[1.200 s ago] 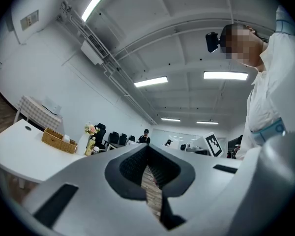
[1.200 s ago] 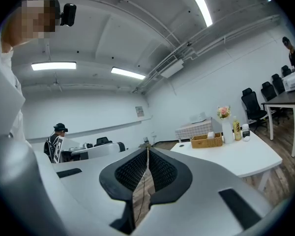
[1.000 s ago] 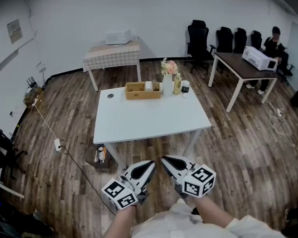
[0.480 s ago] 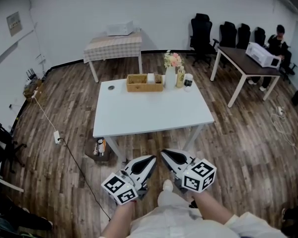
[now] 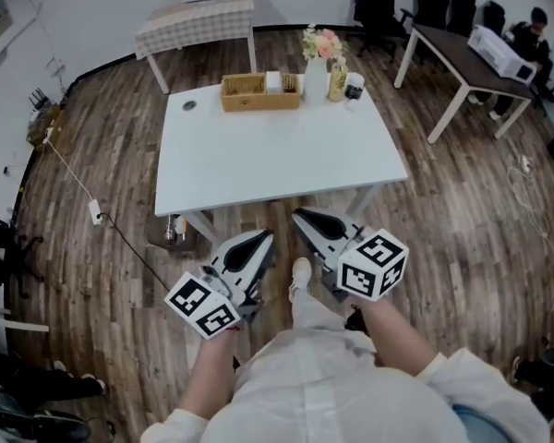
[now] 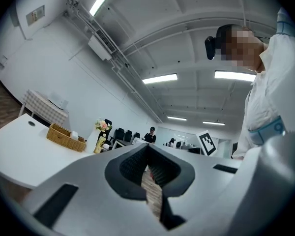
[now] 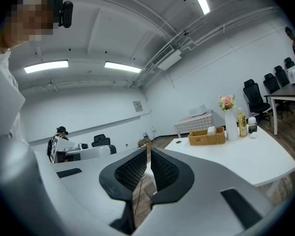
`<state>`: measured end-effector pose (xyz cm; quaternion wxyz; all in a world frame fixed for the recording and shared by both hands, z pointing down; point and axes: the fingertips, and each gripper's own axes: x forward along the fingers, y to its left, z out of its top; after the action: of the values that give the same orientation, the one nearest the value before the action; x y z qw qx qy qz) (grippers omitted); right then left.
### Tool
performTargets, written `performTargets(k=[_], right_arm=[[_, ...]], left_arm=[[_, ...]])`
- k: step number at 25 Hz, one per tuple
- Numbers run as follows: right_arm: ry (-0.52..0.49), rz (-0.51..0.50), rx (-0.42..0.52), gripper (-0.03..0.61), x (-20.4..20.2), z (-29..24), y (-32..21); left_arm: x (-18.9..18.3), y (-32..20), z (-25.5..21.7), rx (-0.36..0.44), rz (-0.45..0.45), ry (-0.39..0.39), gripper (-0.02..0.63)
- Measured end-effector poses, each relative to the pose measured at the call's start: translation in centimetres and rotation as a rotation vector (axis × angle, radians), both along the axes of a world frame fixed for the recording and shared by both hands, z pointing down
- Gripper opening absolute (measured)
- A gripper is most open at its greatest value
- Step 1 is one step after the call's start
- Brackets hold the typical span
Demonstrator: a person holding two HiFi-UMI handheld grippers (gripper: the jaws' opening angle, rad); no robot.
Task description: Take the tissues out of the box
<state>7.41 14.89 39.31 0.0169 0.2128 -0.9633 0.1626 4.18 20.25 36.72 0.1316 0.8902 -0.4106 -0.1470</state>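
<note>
While both grippers hang low in front of the person, short of the near edge of the white table [image 5: 277,164], neither of them holds anything. The left gripper [image 5: 261,239] has its ribbed pads pressed together at the tips, and only the wooden floor [image 5: 462,247] shows through the narrow slit below them. The right gripper [image 5: 302,216] is clenched the same way, with nothing between its jaws. Both point toward the table, and their marker cubes sit back near the person's wrists.

The task's thing is well apart from them, at the table's far edge. A rectangular wicker basket [image 5: 245,102] lies there, with its long side along that edge. In its right end stands the white tissue box [image 5: 274,82], upright and rising a little above the rim. At this range it cannot be told whether a tissue sticks out of it. The rest of the basket looks brown inside, and what it holds cannot be made out.

Just right of the basket a white vase [image 5: 313,77] holds pink and white flowers [image 5: 320,42]. Next to it come a yellow bottle [image 5: 332,81] and a small dark-capped jar [image 5: 354,86], all three close together in a row. A small dark round object [image 5: 189,104] lies alone near the far left corner. The middle and near part of the tabletop is bare.
</note>
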Motion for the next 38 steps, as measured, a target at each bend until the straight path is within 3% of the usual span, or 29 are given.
performTargets(k=[10, 21, 32, 38], right_arm=[[-0.005, 0.028, -0.067, 0.035, -1.4, 1.2, -12.5], [0.0, 0.015, -0.113, 0.035, -2.9, 1.8, -23.8], [0.035, 0.003, -0.144, 0.037, -5.9, 3.3, -30.0], [0.053, 0.056, -0.161, 0.037, -7.6, 4.1, -32.5]], left_arm=[[-1.3, -11.6, 1.6, -0.088, 0.03, 0.002, 0.002], [-1.9, -24.6, 1.0, -0.107, 0.06, -0.026, 0.002], [-5.1, -31.0, 2.2, -0.133, 0.034, -0.019, 0.002], [-7.2, -34.0, 3.0, -0.141, 0.075, -0.012, 0.002]])
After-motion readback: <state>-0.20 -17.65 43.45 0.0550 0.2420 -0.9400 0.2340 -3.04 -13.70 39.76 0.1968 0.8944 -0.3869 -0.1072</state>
